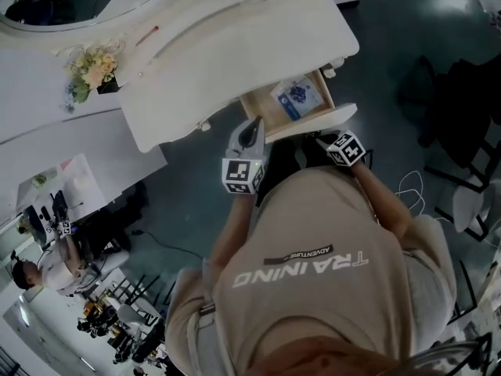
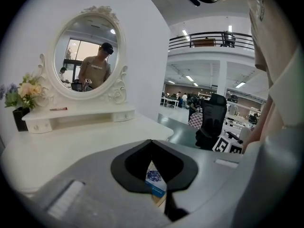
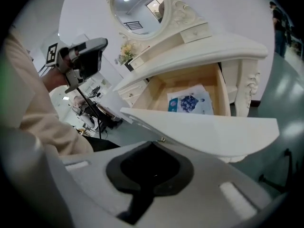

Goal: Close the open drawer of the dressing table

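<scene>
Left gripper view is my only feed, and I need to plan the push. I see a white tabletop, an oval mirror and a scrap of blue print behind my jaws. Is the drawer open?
Observer: Yes. The right gripper view shows the drawer pulled well out, with a blue-and-white packet lying flat inside.
Operator: Where is the right gripper?
Observer: Its own view puts the right gripper, jaws together, right at the drawer front, beside a small knob. I cannot tell if it touches.
Operator: And my left one, relative to the drawer?
Observer: In the head view the left gripper sits at the drawer's left front corner, pointing toward the table.
</scene>
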`<action>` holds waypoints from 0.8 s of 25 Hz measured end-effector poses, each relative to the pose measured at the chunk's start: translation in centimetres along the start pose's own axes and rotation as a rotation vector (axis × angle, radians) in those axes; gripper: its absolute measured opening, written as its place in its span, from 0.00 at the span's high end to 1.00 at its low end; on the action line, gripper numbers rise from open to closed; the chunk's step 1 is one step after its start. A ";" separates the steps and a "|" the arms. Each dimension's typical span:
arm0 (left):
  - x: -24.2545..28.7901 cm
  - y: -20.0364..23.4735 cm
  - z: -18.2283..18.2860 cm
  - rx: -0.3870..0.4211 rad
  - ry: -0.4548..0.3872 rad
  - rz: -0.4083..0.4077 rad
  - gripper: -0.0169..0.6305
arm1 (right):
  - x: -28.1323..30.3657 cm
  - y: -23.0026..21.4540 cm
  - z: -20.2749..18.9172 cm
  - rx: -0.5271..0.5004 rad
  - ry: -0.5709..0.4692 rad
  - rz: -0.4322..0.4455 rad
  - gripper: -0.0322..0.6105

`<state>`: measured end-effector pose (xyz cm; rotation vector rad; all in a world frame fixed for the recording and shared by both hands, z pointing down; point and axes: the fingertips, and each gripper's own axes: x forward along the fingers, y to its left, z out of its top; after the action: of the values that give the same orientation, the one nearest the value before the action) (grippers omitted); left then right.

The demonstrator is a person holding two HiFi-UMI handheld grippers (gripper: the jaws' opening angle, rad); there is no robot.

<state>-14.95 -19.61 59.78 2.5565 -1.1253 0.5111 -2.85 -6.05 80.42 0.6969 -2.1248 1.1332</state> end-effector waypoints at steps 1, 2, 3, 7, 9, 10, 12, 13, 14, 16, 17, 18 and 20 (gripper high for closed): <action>-0.1 -0.1 0.1 0.000 -0.003 -0.017 0.97 | 0.4 -0.1 -0.2 0.012 0.018 -0.010 0.95; -0.1 -0.1 0.3 0.004 -0.007 -0.032 0.97 | 0.8 -0.4 -0.2 0.020 0.035 -0.021 0.95; -0.1 0.0 0.5 0.011 -0.010 -0.043 0.97 | 1.2 -0.6 0.0 0.020 0.052 -0.029 0.95; -0.6 1.5 0.8 0.006 -0.029 -0.040 0.97 | 2.1 -0.4 0.8 0.001 0.116 -0.029 0.95; -1.2 2.7 0.9 0.000 -0.038 -0.018 0.97 | 2.5 -0.1 1.5 -0.005 0.132 -0.021 0.95; -1.5 3.3 0.7 -0.009 -0.040 -0.004 0.97 | 2.8 0.0 1.7 -0.009 0.144 -0.017 0.95; -2.2 4.3 0.2 -0.037 -0.043 0.022 0.97 | 3.3 0.0 1.9 -0.027 0.175 -0.020 0.95; -2.5 4.9 0.0 -0.046 -0.046 0.034 0.97 | 3.6 -0.2 2.2 -0.039 0.189 -0.024 0.95; -2.8 5.5 -0.1 -0.050 -0.050 0.045 0.97 | 3.8 -0.3 2.5 -0.050 0.198 -0.028 0.95; -3.3 6.8 -0.1 -0.058 -0.059 0.070 0.97 | 4.3 -0.6 3.5 -0.069 0.210 -0.033 0.95; -3.5 7.5 -0.1 -0.067 -0.064 0.082 0.97 | 4.5 -0.7 3.9 -0.078 0.213 -0.038 0.95; -3.7 8.1 0.0 -0.075 -0.069 0.091 0.97 | 4.7 -0.8 4.2 -0.085 0.217 -0.043 0.95; -3.9 9.3 0.2 -0.086 -0.081 0.109 0.97 | 5.1 -1.2 4.9 -0.086 0.228 -0.055 0.95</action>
<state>-24.35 -23.13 59.12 2.4723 -1.2909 0.3783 -6.77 -11.62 82.62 0.5551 -1.9381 1.0338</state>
